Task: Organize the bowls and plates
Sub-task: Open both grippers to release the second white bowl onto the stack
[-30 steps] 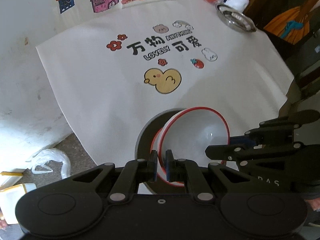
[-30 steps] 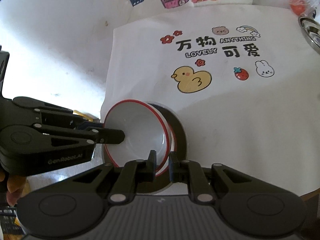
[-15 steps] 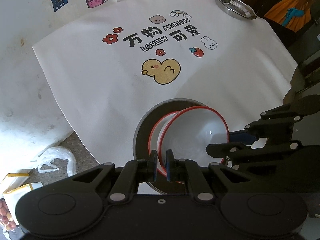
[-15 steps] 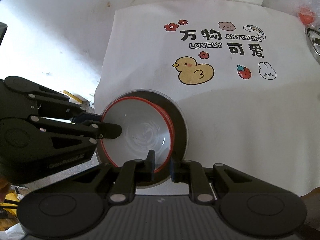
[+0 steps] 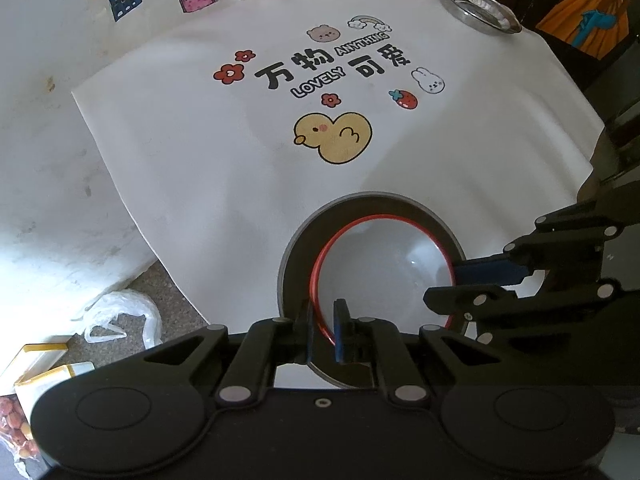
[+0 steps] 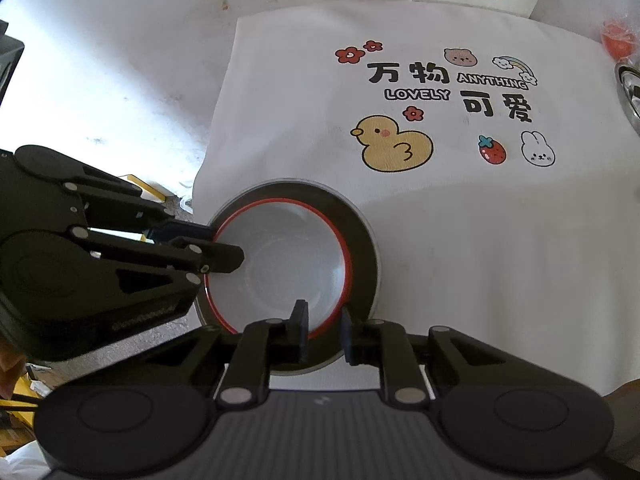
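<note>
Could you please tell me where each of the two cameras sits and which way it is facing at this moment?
Left wrist view: sits on the left gripper, looking forward and down at the red-rimmed bowl on the dark plate; its own fingers straddle the bowl's near rim, and the right gripper enters from the right.
Right wrist view: sits on the right gripper, looking at the same bowl; the left gripper enters from the left.
Both share the bowl, the plate and the duck-printed cloth.

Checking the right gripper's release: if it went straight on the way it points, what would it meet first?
The right gripper straddles the bowl rim, so probably the bowl wall first, with the dark plate beneath it. Depth is unclear.
</note>
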